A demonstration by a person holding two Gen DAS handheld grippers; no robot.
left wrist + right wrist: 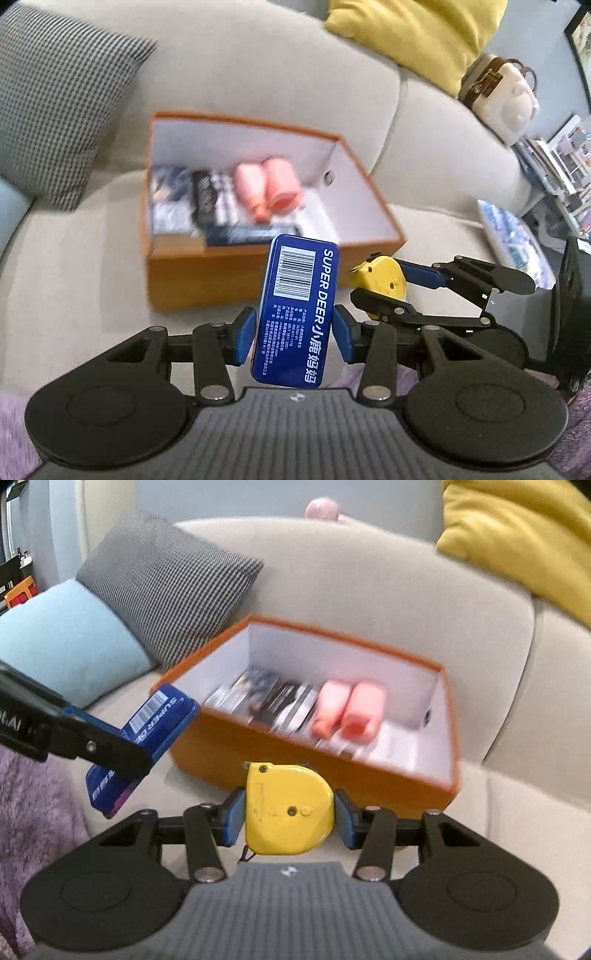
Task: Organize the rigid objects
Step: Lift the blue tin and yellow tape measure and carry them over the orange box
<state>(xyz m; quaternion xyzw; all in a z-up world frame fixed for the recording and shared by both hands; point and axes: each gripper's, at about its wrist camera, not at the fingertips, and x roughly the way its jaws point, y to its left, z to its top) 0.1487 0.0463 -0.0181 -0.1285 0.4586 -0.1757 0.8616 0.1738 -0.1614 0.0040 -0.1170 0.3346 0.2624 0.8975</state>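
Blue tin (295, 314) reads "SUPER DEER" beside a barcode.

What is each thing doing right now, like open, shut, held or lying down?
Left gripper: shut on the blue metal tin.
Blue metal tin: held upright, lifted off the sofa.
Right gripper: shut on the yellow tape measure.
Yellow tape measure: held, tape retracted.
Orange cardboard box: open, no lid, partly filled.
Two pink rolls: lying side by side inside the box.

Inside the box (369, 192), the flat packs (207, 206) and pink items (269, 184) are blurred beyond reading. Right of it, the yellow cushion (524, 539) is cropped.
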